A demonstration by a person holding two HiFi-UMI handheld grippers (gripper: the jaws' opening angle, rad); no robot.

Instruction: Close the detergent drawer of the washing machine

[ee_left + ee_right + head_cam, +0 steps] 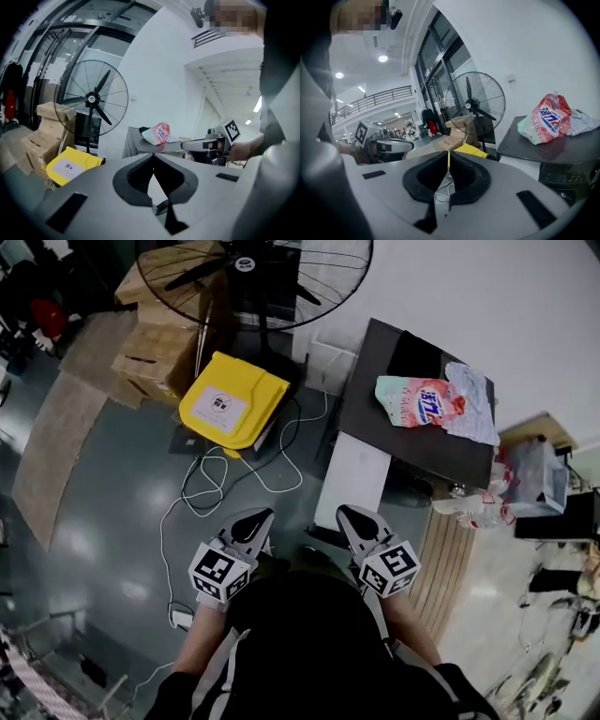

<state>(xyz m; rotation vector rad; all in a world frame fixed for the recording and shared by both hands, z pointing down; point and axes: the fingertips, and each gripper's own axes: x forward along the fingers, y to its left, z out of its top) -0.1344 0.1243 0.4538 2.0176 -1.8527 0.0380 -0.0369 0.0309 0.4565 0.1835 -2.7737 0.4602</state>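
Facing one fan (253, 268) and one detergent pouch (422, 401), left gripper (257, 518) and right gripper (352, 516) are closed, empty; white cable (202, 486) unseen in left gripper view.

A large workshop-like industrial hall is shown: a grey polished floor (112, 512) is crossed by loose white cables (222, 482), cardboard boxes (155, 357) are stacked beside a big pedestal fan (253, 277), and a tall glazed wall (440, 65) and a railed upper gallery (370, 101) are seen beyond.

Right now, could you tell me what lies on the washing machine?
A detergent pouch touching a pale cloth and a dark item behind; the machine top beneath them is covered.
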